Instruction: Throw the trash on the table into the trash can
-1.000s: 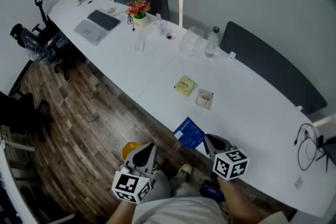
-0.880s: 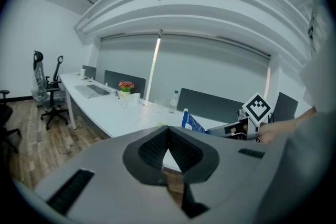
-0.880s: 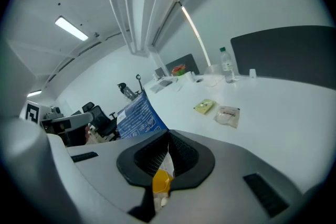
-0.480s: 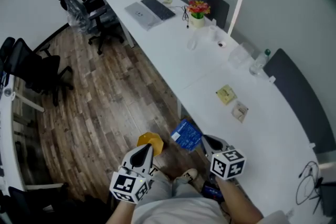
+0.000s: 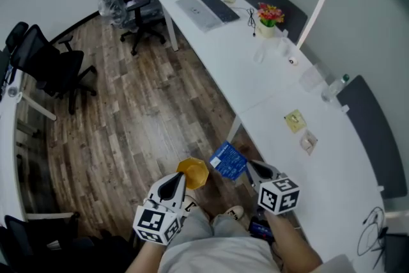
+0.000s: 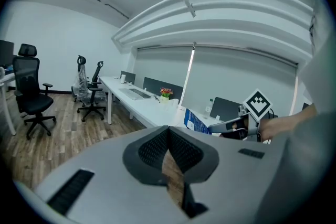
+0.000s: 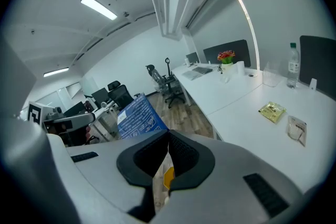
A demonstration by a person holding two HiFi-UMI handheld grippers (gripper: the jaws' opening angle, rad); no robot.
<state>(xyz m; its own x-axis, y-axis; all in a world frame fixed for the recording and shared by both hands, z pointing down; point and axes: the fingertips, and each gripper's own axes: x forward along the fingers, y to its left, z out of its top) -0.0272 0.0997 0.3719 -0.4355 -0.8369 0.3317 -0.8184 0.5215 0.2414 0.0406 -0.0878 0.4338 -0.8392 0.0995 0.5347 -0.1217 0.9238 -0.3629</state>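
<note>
Right claw [image 7: 168, 135] clamped on blue packet [image 7: 137, 117]; left claw [image 6: 169, 131] together, evident solely in left gripper view.

Looks along the left gripper [image 6: 169, 134], jaws pressed together with nothing between. Shows the right gripper [image 6: 215, 125] beyond, pinching a blue pack [image 6: 195, 120]. Shows a long white table [image 6: 140, 106], red flowers [image 6: 166, 92] and black chairs [image 6: 25, 71] on a wood floor [image 6: 58, 131].

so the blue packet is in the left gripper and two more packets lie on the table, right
No: the blue packet is in the right gripper, as the head view shows. Two more packets do lie on the table.
</note>
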